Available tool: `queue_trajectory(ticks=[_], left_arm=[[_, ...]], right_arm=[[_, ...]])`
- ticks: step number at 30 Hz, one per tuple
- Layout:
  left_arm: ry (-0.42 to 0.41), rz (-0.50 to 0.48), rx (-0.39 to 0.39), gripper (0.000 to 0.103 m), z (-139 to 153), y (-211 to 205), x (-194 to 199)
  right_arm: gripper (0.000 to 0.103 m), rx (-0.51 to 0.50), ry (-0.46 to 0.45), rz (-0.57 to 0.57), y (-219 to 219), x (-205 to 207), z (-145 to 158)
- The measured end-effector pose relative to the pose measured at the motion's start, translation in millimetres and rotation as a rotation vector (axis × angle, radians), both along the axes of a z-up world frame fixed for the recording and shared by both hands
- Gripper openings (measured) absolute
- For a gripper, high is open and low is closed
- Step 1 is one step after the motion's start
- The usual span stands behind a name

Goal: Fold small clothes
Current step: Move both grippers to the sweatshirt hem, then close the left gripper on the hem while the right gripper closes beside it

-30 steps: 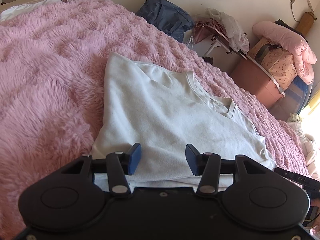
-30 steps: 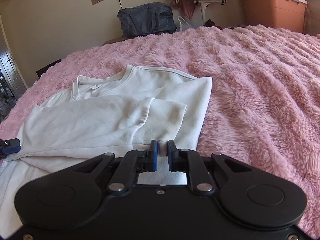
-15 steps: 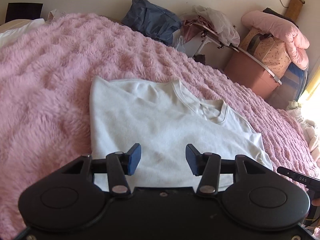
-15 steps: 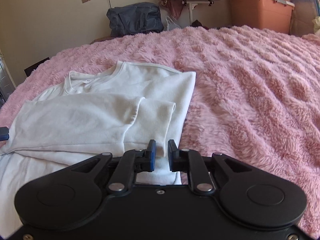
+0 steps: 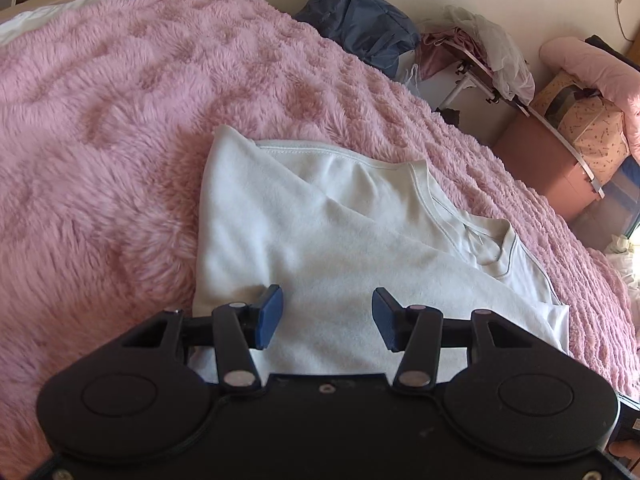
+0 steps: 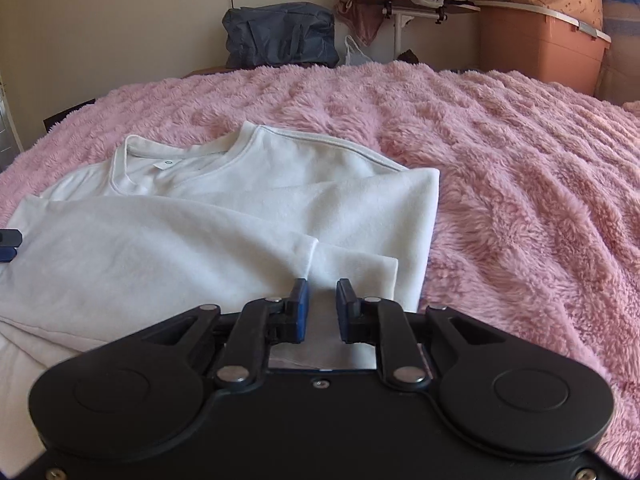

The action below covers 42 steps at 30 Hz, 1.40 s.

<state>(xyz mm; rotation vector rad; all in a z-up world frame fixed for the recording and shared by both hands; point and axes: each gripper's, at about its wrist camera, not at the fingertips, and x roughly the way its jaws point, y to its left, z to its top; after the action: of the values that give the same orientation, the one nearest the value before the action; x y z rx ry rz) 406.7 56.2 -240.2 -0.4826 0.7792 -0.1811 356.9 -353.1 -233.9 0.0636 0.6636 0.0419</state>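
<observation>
1. Folding the white top (image 6: 224, 216) is partly done, by the look of it: it lies flat on the pink fluffy bed cover (image 6: 520, 184), both sleeves already laid across the chest, neckline toward the far wall.
2. The left tongs (image 5: 326, 322) stand wide apart above the cloth near the top's left edge, with nothing between the pads. The right tongs (image 6: 321, 308) are nearly closed with a narrow gap; white cloth shows in the gap, but the pads do not appear to pinch it, so I read them as empty.
3. The likely next step is bringing the hem up toward the collar. To do it well, take both bottom corners at matching points, so the fold runs straight across.
4. Catch every layer in each pinch, the folded-in sleeve included; the cuff (image 6: 308, 254) lying just ahead of the right tongs could slip out otherwise.
5. Lift low and carry both sides together. The plush cover is likely to drag on the fabric, so a slight lift may serve better than sliding.
6. Lay the hem just short of the neckband (image 5: 452, 224), then release and smooth.
7. Writing: a small white tag (image 6: 162, 165) sits inside the neck with a tiny round mark, too small to read. No other brand or lettering is legible in either view.
</observation>
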Motion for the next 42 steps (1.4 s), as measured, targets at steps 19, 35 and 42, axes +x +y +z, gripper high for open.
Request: queue_trajectory(ticks=[19,35,42], left_arm=[[-0.043,-0.108,0.118,0.053,118,23,-172],[0.212,-0.139,0.169,0.055,77,44,-375],[0.331,-0.168,0.131,0.055,50,50,-388]], right_arm=[[0.022,0.054,-0.012,0.121,8,-133,95],[0.04,-0.049,0.255,0.197,1,-320,70],[0.041,-0.009,0.308,0.108,-30,-344,58]])
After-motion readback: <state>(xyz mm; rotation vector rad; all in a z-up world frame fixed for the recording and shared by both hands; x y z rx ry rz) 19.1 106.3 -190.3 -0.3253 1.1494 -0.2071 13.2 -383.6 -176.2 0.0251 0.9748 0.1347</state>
